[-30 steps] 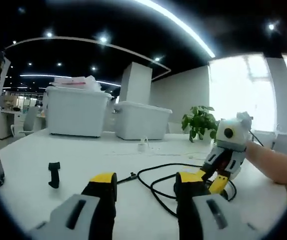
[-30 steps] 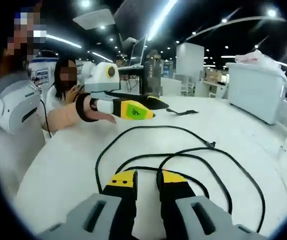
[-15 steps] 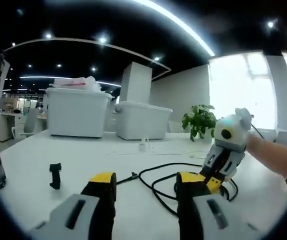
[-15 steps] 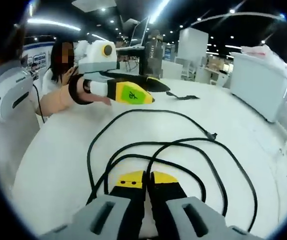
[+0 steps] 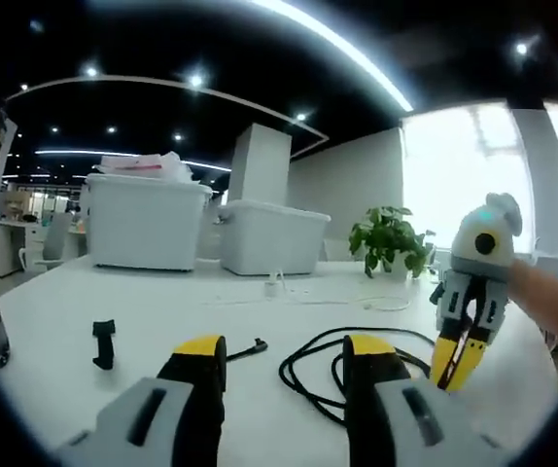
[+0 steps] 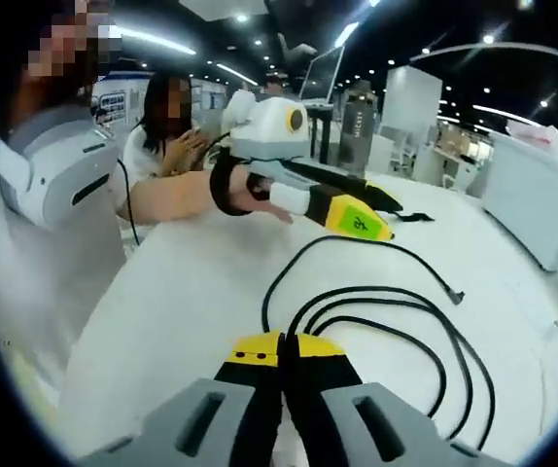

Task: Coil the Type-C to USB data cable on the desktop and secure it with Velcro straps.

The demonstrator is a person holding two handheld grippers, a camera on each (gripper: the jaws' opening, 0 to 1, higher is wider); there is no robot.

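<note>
Right gripper closed on the cable, left gripper open above the desk.

In the right gripper view, the right gripper (image 6: 281, 342) has its yellow-tipped jaws pressed together, with the black cable (image 6: 396, 311) running in between them, so it looks clamped on it; the cable loops out ahead over the white desk (image 6: 162, 292) to a plug end at the far right. The left gripper (image 5: 284, 352) holds its jaws well apart with nothing between them, just above the desk. Beyond it, the cable lies in loose loops, one plug pointing left. A small black strap (image 5: 103, 343) lies well apart to the left. Two white bins (image 5: 148, 221) and a plant (image 5: 388, 240) stand farther back.
</note>
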